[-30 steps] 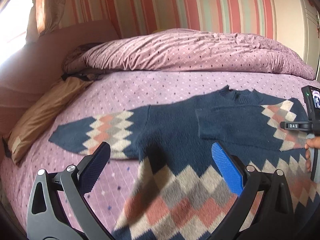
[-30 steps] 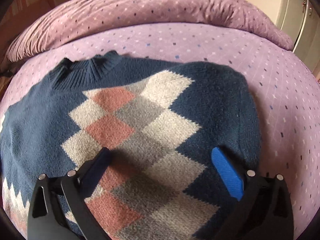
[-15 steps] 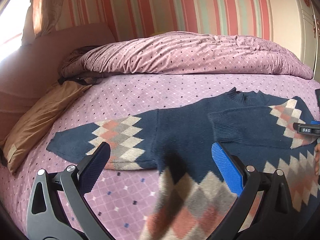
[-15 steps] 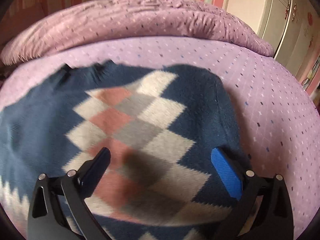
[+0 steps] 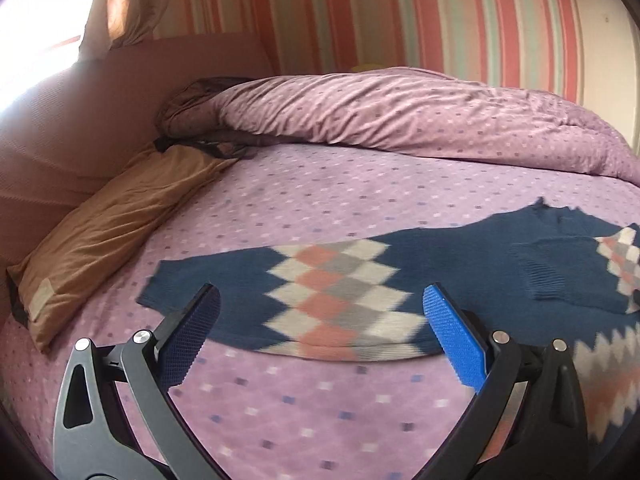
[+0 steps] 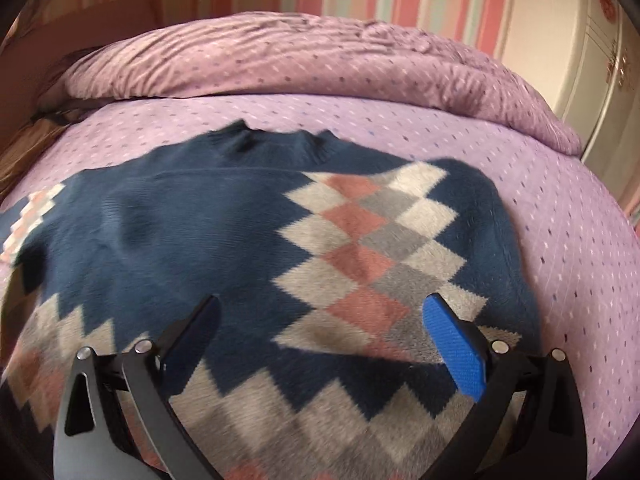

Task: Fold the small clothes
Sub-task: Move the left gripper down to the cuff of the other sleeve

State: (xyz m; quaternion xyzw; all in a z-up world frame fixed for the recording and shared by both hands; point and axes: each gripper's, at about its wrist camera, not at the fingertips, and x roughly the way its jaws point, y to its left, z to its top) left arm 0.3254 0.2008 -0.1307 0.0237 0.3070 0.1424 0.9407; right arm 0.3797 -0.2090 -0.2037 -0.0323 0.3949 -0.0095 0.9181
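Observation:
A navy sweater (image 6: pixel 192 240) with pink, grey and white diamonds lies flat on the purple bed. Its right sleeve is folded across the chest (image 6: pixel 372 248). The left sleeve (image 5: pixel 332 292) stretches out flat toward the pillow. My left gripper (image 5: pixel 320 312) hovers open just in front of that sleeve, nothing between its fingers. In the right wrist view, my right gripper (image 6: pixel 320 320) is open above the sweater's lower body, holding nothing. The collar (image 6: pixel 276 140) points toward the duvet.
A rolled purple duvet (image 5: pixel 400 116) runs along the far side of the bed. A tan pillow (image 5: pixel 108 232) lies at the left by a pink headboard (image 5: pixel 100 120). A white cabinet (image 6: pixel 600 72) stands at the right. Bedsheet (image 5: pixel 300 420) lies bare below the sleeve.
My left gripper has swung left, from over the sweater's body to the outstretched left sleeve. My right gripper has pulled back and turned left, bringing the collar into fuller view. Both stayed open.

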